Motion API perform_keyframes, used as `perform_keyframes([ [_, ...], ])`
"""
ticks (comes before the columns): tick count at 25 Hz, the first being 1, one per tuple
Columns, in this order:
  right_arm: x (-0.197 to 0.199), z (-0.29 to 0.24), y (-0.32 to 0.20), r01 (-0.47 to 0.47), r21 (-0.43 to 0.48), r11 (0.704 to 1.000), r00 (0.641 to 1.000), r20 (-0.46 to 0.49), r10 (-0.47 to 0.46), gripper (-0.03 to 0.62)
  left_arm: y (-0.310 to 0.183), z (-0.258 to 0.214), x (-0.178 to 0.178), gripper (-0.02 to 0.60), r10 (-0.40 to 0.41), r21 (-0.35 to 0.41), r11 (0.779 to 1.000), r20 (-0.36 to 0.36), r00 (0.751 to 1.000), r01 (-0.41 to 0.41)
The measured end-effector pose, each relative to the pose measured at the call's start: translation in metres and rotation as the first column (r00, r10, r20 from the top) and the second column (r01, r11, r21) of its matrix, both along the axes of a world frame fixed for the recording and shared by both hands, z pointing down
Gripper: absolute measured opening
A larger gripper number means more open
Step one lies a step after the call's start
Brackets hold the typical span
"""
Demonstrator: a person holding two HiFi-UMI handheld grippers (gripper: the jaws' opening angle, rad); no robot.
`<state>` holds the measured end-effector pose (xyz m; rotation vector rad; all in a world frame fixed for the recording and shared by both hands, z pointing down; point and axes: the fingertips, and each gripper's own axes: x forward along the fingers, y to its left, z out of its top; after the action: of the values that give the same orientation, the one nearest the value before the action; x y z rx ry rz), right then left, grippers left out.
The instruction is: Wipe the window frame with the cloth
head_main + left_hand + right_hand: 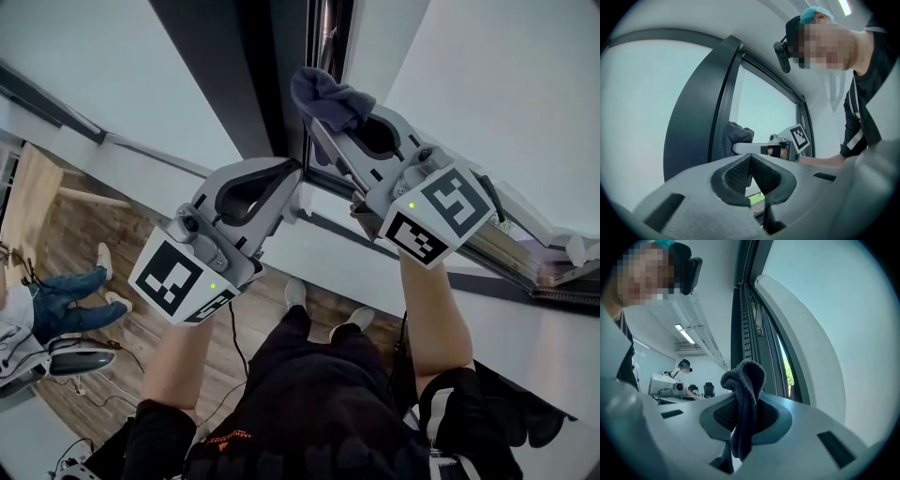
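**Cloth at the frame, pinched in the right tool**

The cloth (pixel 328 97) sits bunched against the dark window frame (pixel 230 70), pinched in the right tool (pixel 323 122); I would press it flatter and drag it along the upright; the left tool (pixel 292 173), pressed together and empty, hangs near the frame. Only the left gripper view shows cloth touching frame; the right gripper view shows the fold between the jaws.

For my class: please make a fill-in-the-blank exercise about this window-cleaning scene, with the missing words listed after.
1. The right gripper has its jaws shut on a crumpled dark grey ____.
2. The left gripper has its jaws ____ on nothing.
3. What the right gripper holds is up against the dark ____ frame.

Missing words: cloth; shut; window.
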<state>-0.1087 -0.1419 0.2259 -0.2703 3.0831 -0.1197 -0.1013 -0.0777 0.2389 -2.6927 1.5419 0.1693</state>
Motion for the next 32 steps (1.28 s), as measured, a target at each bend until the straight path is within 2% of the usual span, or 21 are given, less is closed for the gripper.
perform_keyframes([
  [15,-0.002,0.074,-0.002,-0.003,-0.118,0.993,0.998,-0.065,-0.005,0.043,0.003,0.046,-0.006,0.02,-0.01,-0.081,0.997,-0.051,0.999,0.006],
  [32,-0.002,0.162,-0.004,-0.044,-0.268,0.963,0.989,-0.149,0.003,0.043,0.005,0.086,-0.012,0.02,-0.025,-0.149,0.989,-0.093,0.995,0.011],
])
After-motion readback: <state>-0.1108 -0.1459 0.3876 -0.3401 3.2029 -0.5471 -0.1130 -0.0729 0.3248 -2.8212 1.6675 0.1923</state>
